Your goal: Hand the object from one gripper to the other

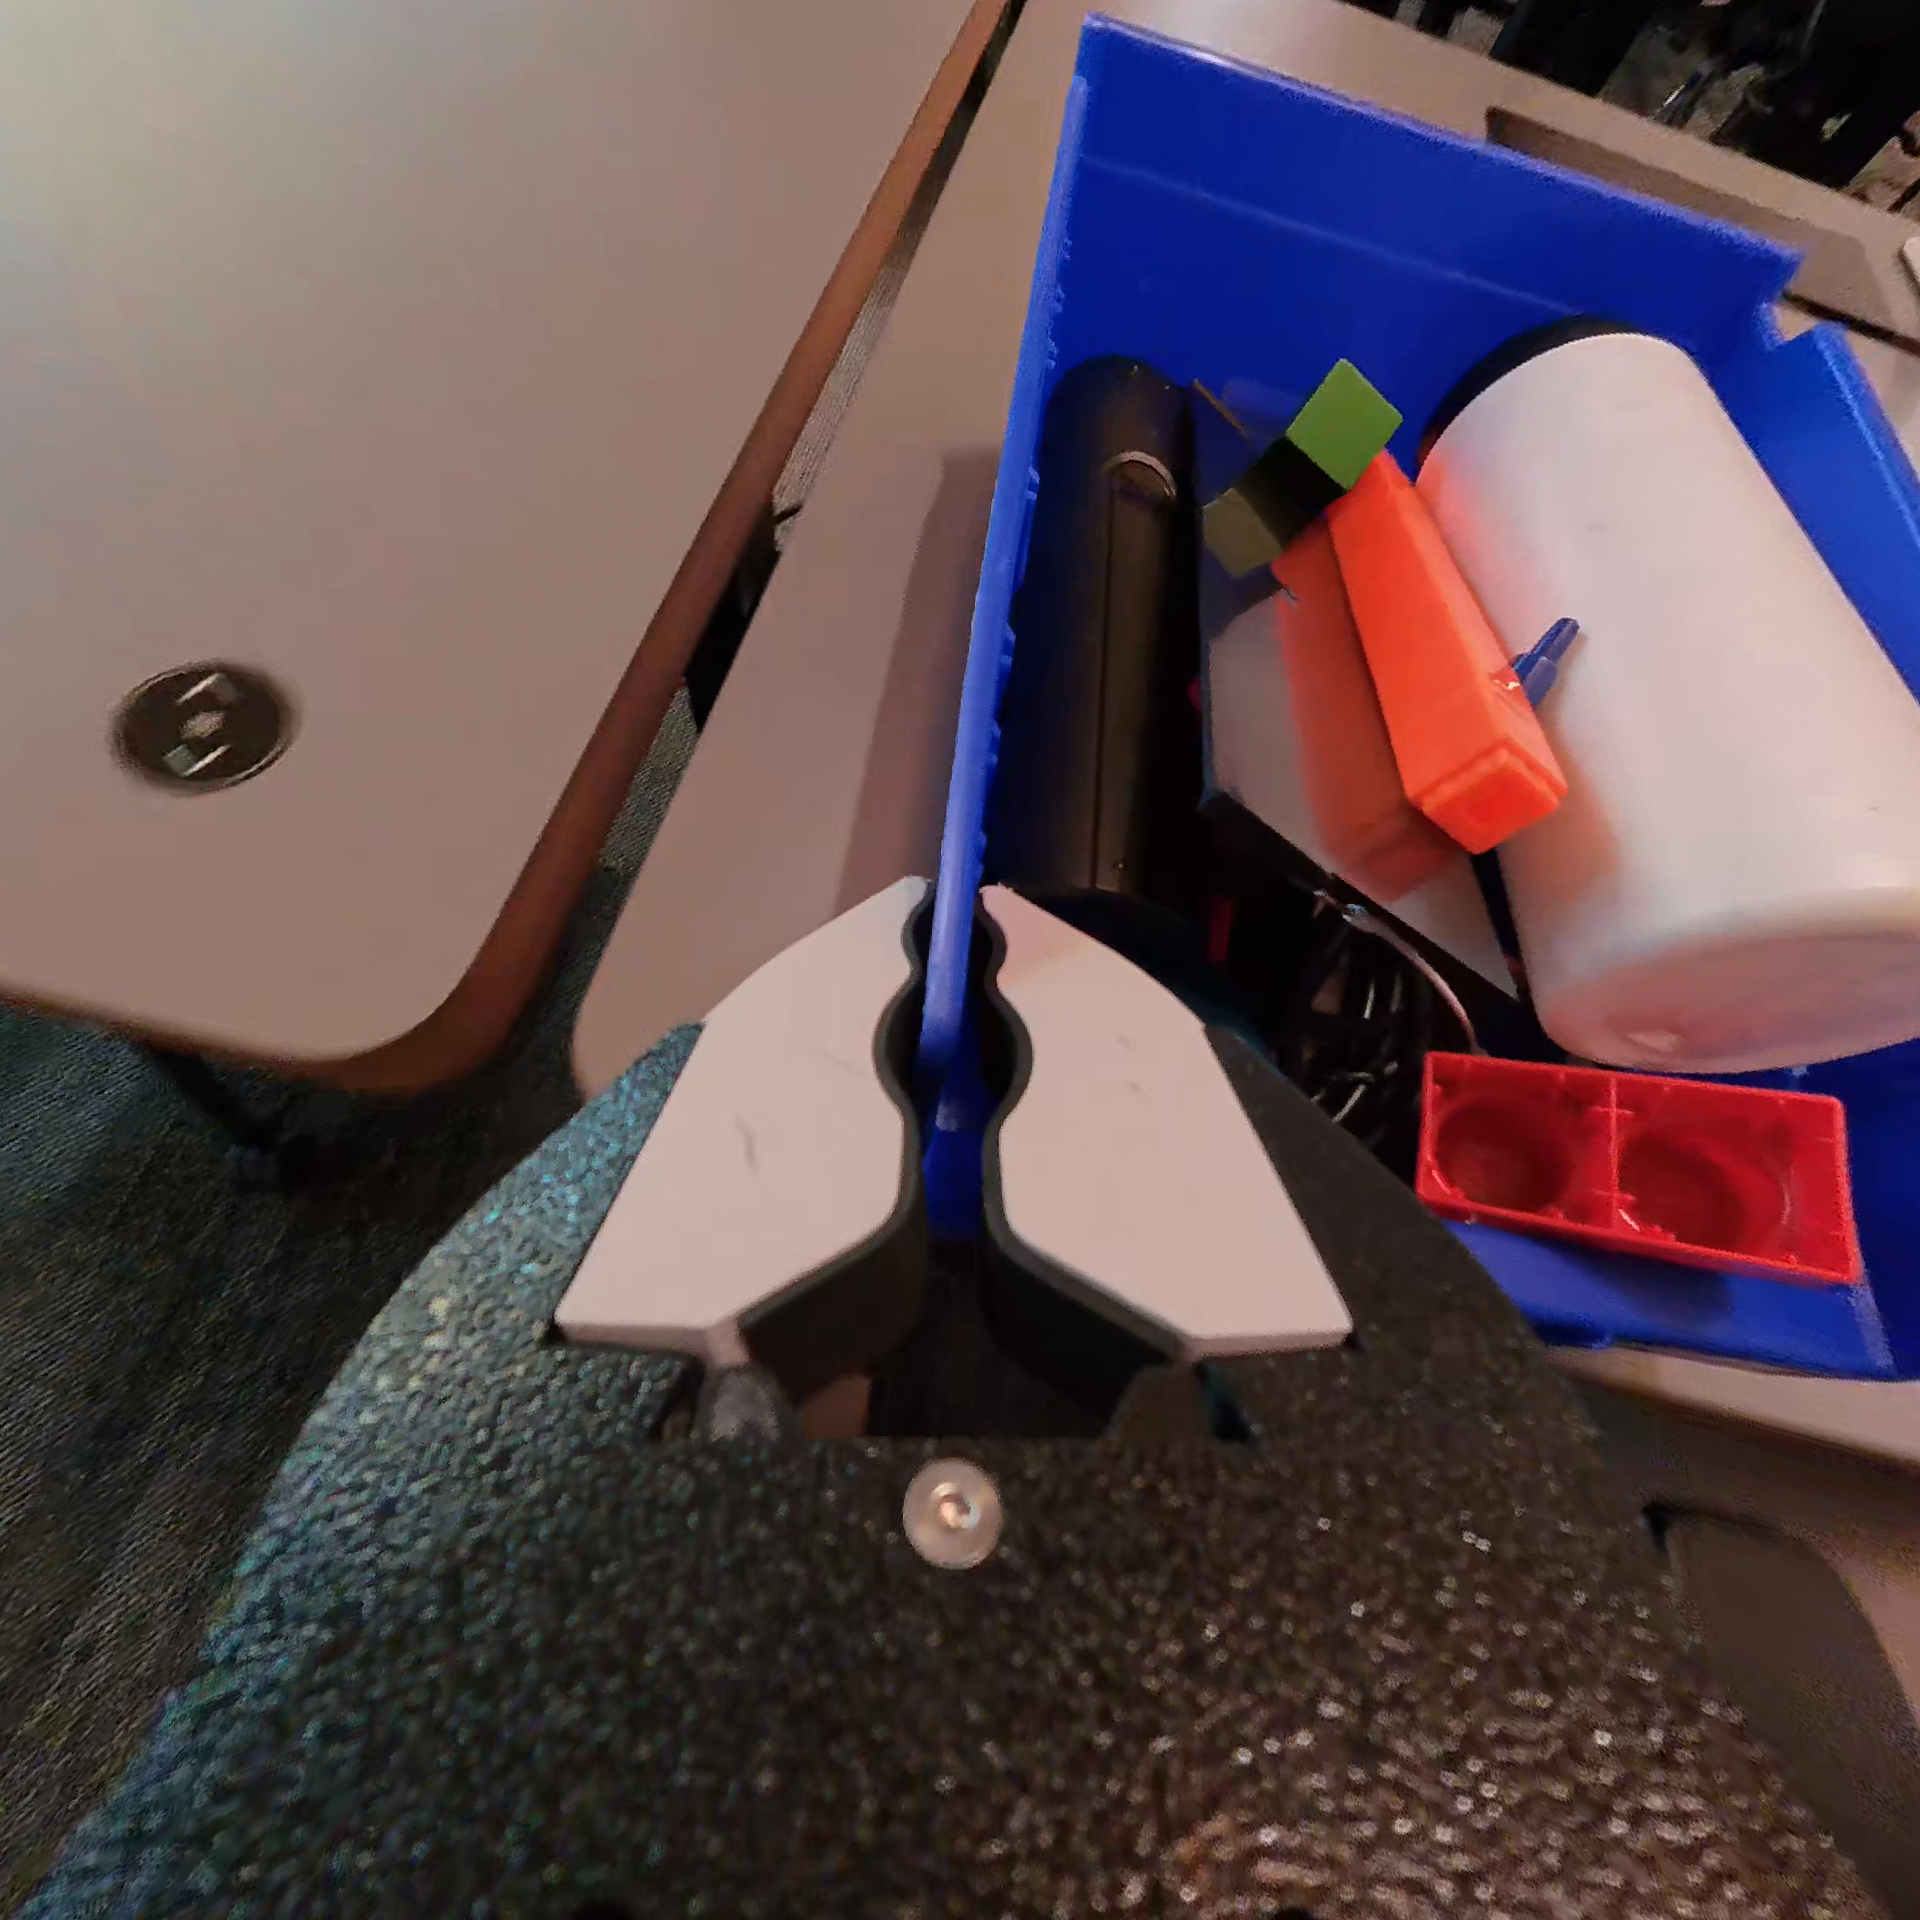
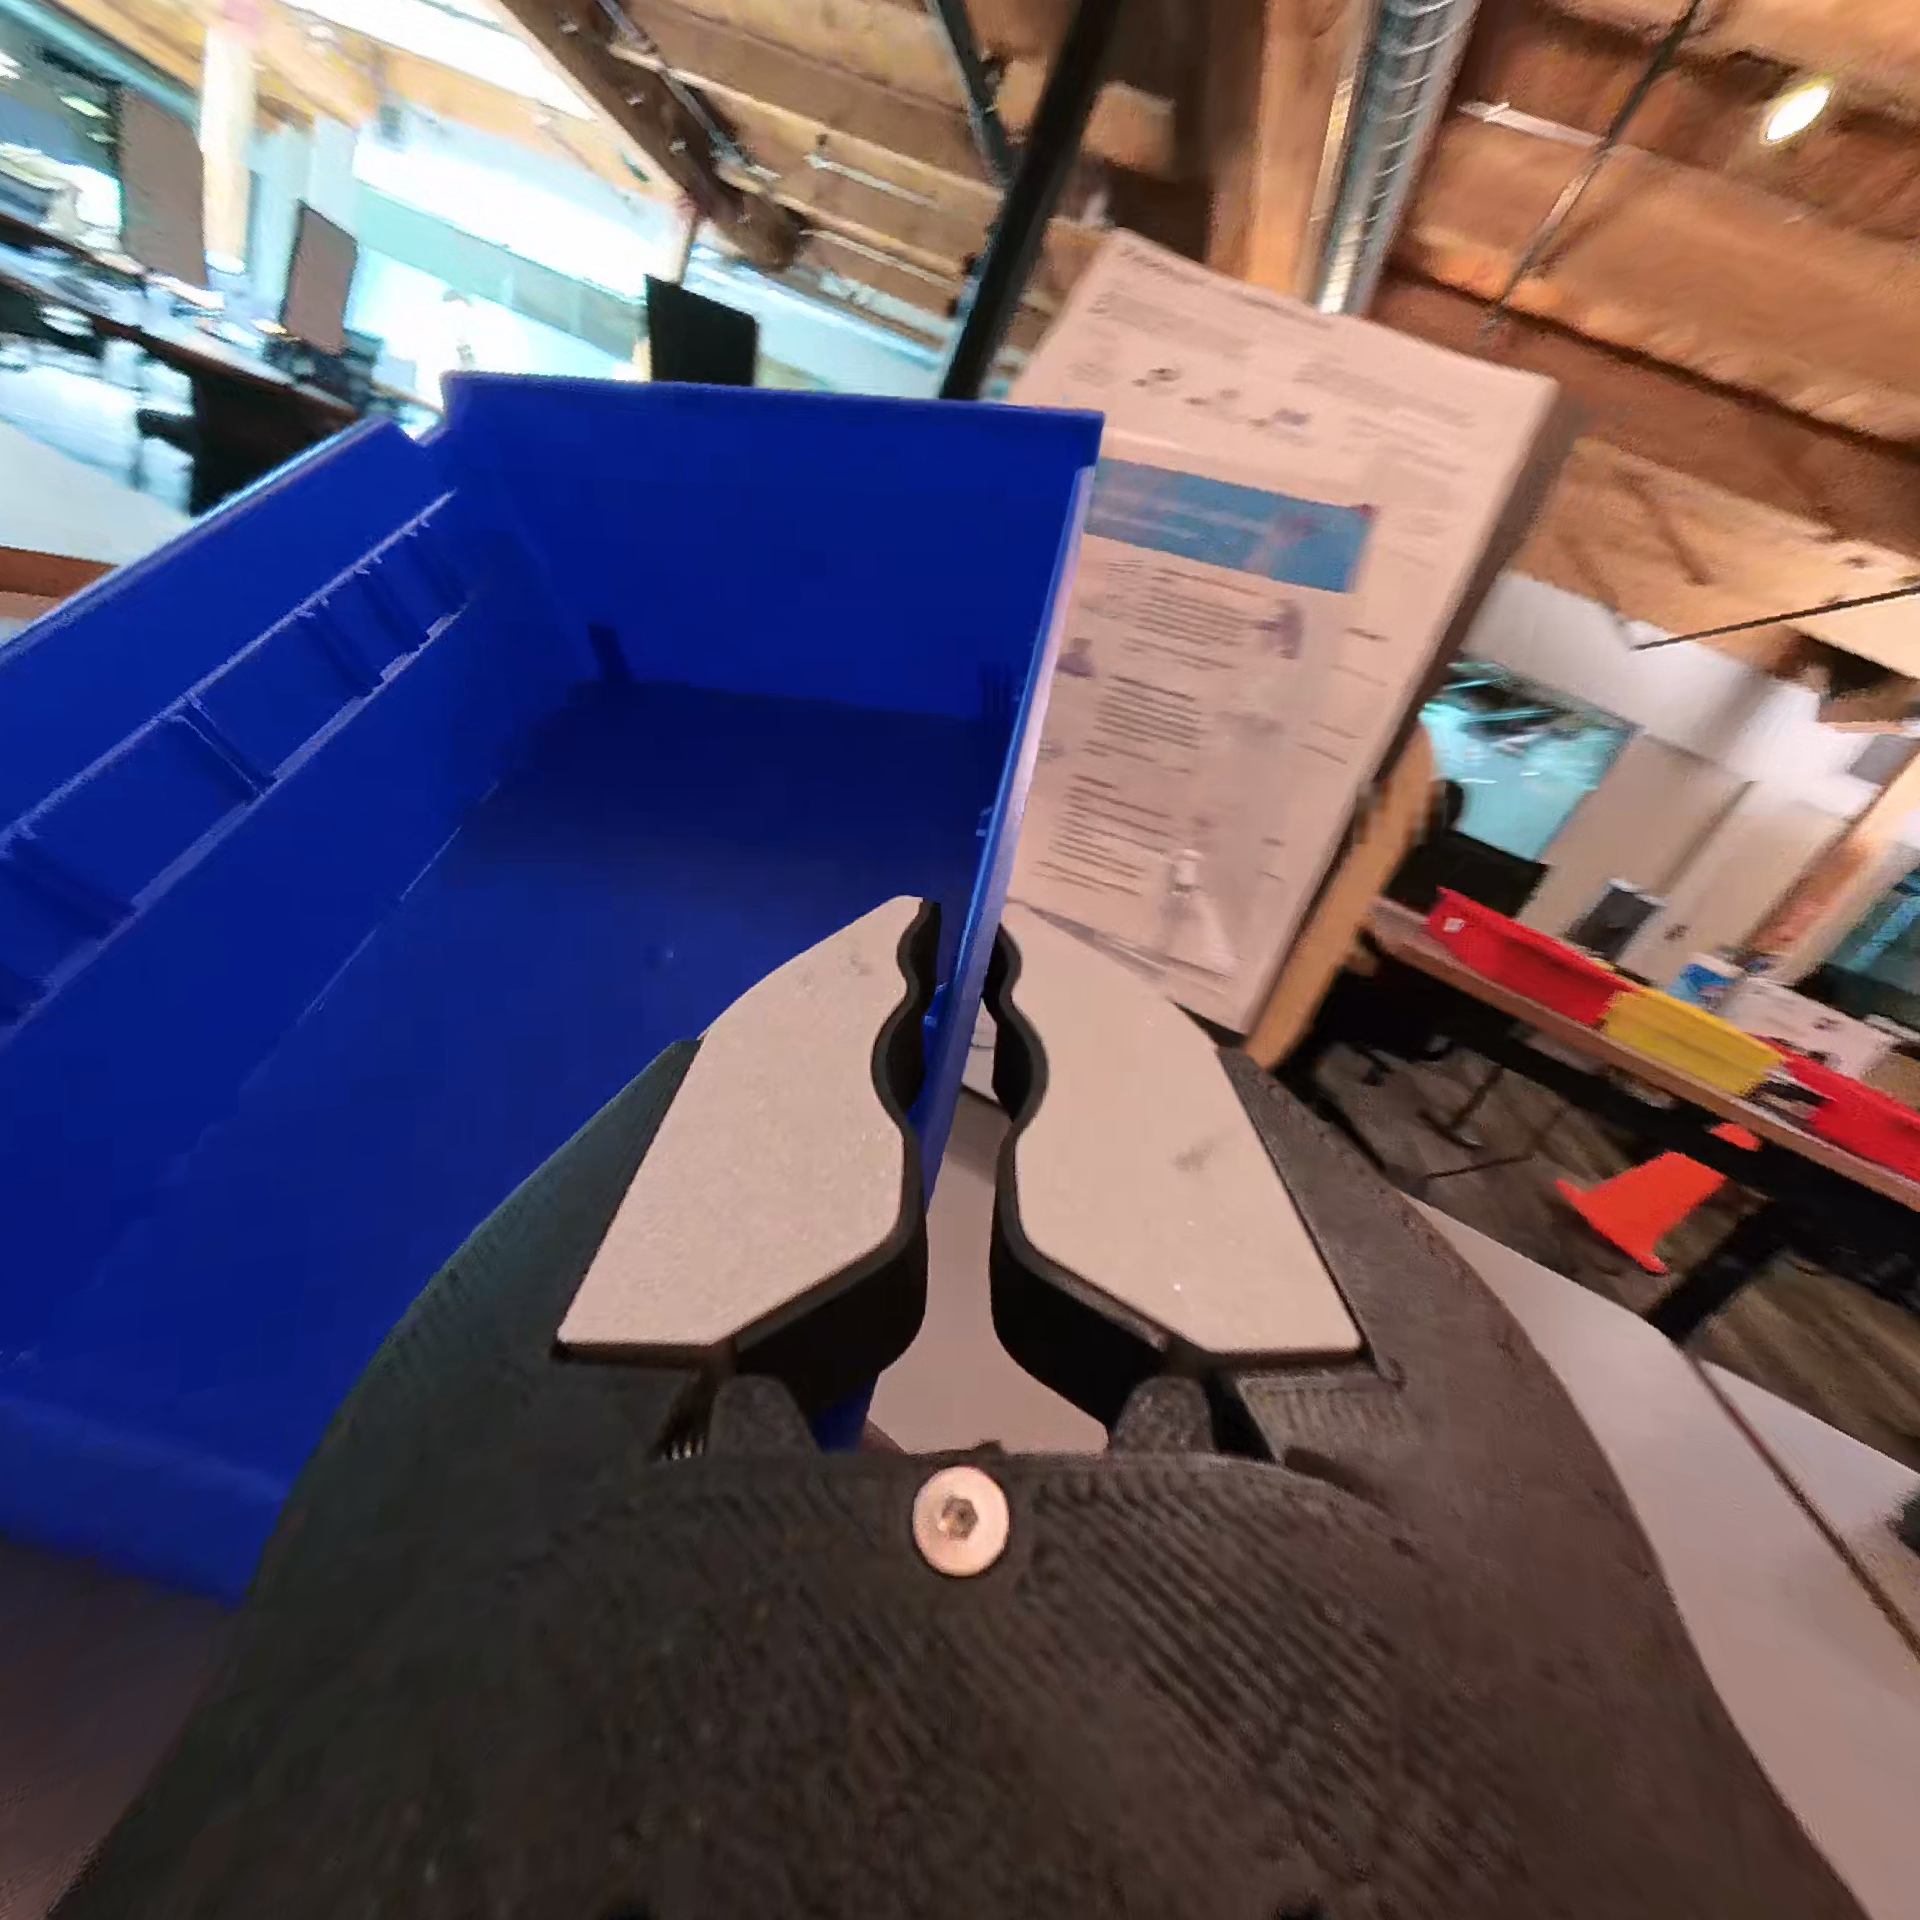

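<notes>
In the left wrist view, my left gripper (image 1: 951, 914) is shut on the near side wall of a blue bin (image 1: 1351, 239) that rests on a grey table (image 1: 810, 644). The bin holds a white cylinder (image 1: 1683, 665), orange pieces (image 1: 1434, 665), a green and black block (image 1: 1309, 457), a black tube (image 1: 1117, 644), a red brick (image 1: 1642, 1164) and dark cables. In the right wrist view, my right gripper (image 2: 961, 935) is shut on the right wall of an empty blue bin (image 2: 727, 520), which is tilted up.
A second table with a brown edge (image 1: 364, 416) stands left of the grey one, with dark carpet (image 1: 104, 1299) below. Behind the empty bin are a white poster board (image 2: 1247, 623), a long table with red and yellow bins (image 2: 1683, 1039) and an orange cone (image 2: 1642, 1205). Across from one pair of fingers to the other is roughly 70 centimeters.
</notes>
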The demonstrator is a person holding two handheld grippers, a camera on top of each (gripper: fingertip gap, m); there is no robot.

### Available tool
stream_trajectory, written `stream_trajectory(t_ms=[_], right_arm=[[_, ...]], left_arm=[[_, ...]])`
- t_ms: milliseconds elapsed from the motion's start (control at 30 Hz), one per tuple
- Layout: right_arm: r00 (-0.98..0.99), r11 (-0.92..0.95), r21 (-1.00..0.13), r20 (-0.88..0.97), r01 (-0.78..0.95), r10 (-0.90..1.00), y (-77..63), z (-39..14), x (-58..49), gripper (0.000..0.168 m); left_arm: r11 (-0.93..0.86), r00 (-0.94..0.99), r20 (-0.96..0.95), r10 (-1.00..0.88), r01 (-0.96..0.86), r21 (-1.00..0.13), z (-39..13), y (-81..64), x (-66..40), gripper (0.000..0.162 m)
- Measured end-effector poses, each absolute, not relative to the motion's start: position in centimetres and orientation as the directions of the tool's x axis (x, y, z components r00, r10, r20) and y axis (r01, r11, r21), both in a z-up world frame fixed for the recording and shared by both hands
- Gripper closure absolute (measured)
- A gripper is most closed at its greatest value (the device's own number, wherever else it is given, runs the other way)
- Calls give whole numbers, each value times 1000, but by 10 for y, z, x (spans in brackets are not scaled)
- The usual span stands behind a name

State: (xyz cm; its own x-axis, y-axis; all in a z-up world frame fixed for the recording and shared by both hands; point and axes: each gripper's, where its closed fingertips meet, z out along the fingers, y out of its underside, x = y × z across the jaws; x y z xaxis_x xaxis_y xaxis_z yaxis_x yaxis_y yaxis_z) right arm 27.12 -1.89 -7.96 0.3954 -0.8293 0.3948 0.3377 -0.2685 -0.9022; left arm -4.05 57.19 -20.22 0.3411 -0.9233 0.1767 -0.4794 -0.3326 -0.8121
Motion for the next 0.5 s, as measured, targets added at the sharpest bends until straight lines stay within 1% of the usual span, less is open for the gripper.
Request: stream_trajectory(t_ms=[67,133,233,300,333,400,433,500], right_arm=[[330,-254,-906,368,339,-870,-58,-79,279,161],[278,-225,-932,304,283,-911,-100,-83,293,161],[234,-139,-982,166,130,-958,-164,-99,323,160],[204,-89,-996,91,18,-975,-203,-116,343,160],[215,-73,-997,71,0,-974,-219,-122,349,161],[307,25,-999,-32,-24,-951,-233,-125,356,161],[318,22,-999,-36,-48,-948,-239,-127,358,161],[348,0,-1000,-9,-25,-937,-245,-121,352,160]], left_arm=[[-352,335,210,-918,-449,-821,-202,566,-12,158],[-381,335,249,-909,-423,-822,-203,559,18,158],[-354,330,223,-917,-421,-835,-203,545,62,158],[-327,320,199,-926,-421,-846,-204,534,92,158],[-314,314,187,-931,-421,-851,-204,528,106,158],[-282,303,158,-940,-426,-860,-205,517,133,158],[-280,302,157,-940,-426,-860,-205,512,145,158],[-276,300,153,-941,-425,-862,-205,504,166,158]])
